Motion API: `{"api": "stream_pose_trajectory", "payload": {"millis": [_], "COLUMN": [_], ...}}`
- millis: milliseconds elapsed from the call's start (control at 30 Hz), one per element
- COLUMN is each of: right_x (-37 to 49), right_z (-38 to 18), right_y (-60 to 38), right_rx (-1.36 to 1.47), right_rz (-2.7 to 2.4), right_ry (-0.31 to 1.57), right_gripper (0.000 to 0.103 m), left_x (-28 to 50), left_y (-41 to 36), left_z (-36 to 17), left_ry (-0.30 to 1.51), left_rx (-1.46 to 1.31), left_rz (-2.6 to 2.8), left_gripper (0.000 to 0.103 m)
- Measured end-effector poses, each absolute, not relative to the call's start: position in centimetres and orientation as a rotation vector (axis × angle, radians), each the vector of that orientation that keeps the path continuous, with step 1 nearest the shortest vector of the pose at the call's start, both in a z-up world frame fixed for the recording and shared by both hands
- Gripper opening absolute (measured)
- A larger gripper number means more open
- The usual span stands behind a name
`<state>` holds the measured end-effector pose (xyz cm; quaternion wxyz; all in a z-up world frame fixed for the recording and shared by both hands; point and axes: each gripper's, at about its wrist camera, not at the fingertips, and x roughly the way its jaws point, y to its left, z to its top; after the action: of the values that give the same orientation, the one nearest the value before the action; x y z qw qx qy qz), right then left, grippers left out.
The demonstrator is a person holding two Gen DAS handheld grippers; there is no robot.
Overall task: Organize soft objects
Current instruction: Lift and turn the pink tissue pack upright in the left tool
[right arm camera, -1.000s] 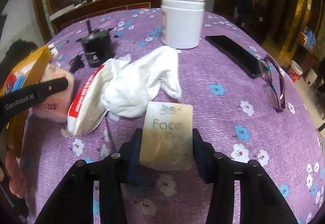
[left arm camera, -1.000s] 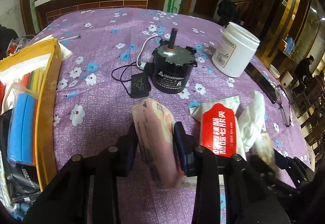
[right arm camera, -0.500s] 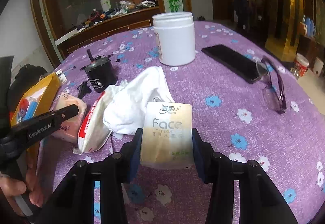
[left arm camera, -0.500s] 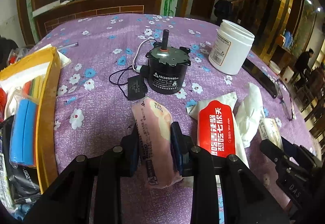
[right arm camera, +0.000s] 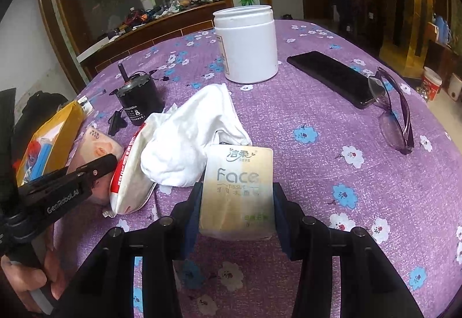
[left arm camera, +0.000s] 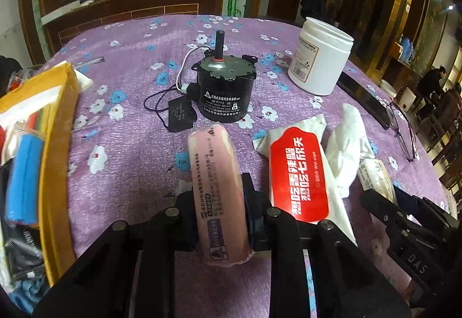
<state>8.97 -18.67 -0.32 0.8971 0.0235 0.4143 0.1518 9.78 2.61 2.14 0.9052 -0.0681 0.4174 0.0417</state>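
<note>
The left gripper [left arm camera: 221, 220] is closing on the pink pack [left arm camera: 218, 194]. The right gripper [right arm camera: 235, 211] squeezes the Face tissue pack [right arm camera: 238, 188]. Next, I think, both get lifted toward the yellow box [left arm camera: 56, 145].

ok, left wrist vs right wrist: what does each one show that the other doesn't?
Left wrist only: left tongs closing on the pink tissue pack.
Right wrist only: right tongs around the Face tissue pack; a hand on the left handle.
Both: motor, white jar, red wet-wipe pack, white cloth, phone, glasses, yellow box.
</note>
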Motion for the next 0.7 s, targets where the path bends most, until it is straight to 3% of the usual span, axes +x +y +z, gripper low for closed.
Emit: {"api": "stream_pose_trajectory", "payload": {"millis": [433,700], "right_x": [8.6,8.6], "right_z": [-0.2,-0.5], "right_y": [-19.3,-19.0], "right_rx": [0.062,0.043], "right_rz": [0.339,0.351], "right_ry": [0.876,0.891], "right_gripper": [0.047,0.047], "left_x": [0.8,3.4], "left_y": [-1.2,-1.9], "left_z": [4.0,1.8], "left_ry": [0.873,0.929], "left_rx": [-0.208,-0.207], "left_rz": [0.028,0.011], "left_gripper": [0.019,0.019]}}
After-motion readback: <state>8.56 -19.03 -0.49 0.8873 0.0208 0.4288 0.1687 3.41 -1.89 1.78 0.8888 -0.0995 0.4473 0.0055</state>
